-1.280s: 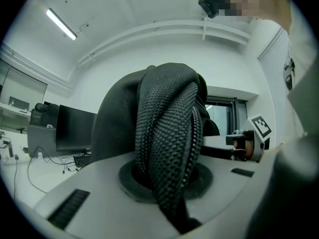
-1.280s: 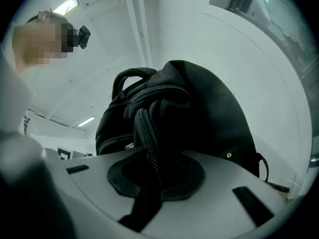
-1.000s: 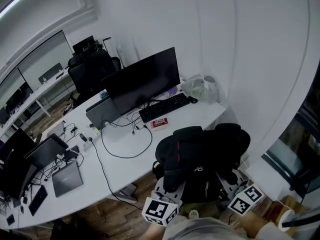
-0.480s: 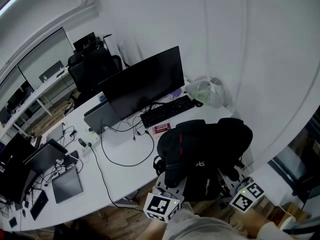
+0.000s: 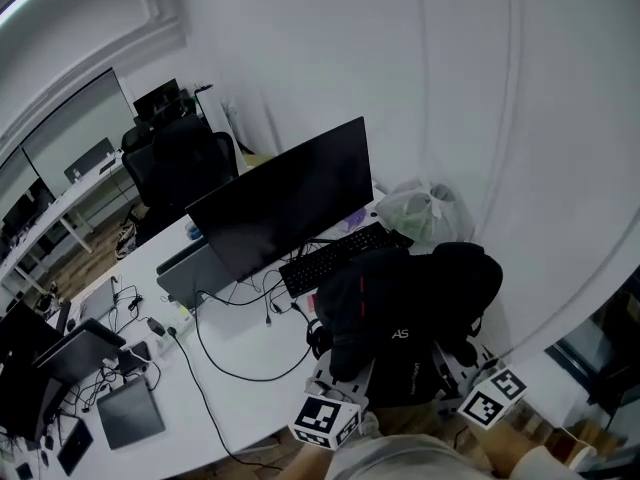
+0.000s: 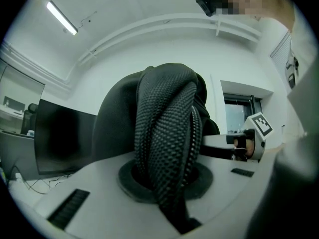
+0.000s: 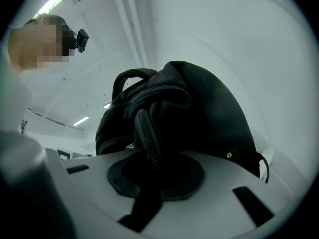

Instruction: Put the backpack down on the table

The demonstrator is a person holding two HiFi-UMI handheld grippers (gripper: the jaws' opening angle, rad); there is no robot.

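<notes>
A black backpack (image 5: 400, 318) hangs in the air between both grippers, over the near right end of the white table (image 5: 240, 343). In the head view it covers the right end of the keyboard (image 5: 325, 260). My left gripper (image 6: 167, 185) is shut on a black mesh shoulder strap (image 6: 164, 128) of the backpack. My right gripper (image 7: 152, 183) is shut on a zippered fold (image 7: 147, 138) of the backpack's black fabric. In the head view only the marker cubes show, the left one (image 5: 322, 420) and the right one (image 5: 492, 396); the jaws are hidden under the backpack.
A wide dark monitor (image 5: 285, 203) stands behind the keyboard. A pale plastic bag (image 5: 420, 213) lies at the table's far right corner by the wall. A laptop (image 5: 200, 273), loose cables (image 5: 215, 353) and a tablet (image 5: 125, 413) lie to the left. Office chairs (image 5: 180, 158) stand behind.
The backpack and both grippers have moved forward toward the table. The backpack now overlaps the keyboard's end and hides the red box that lay in front of it.
</notes>
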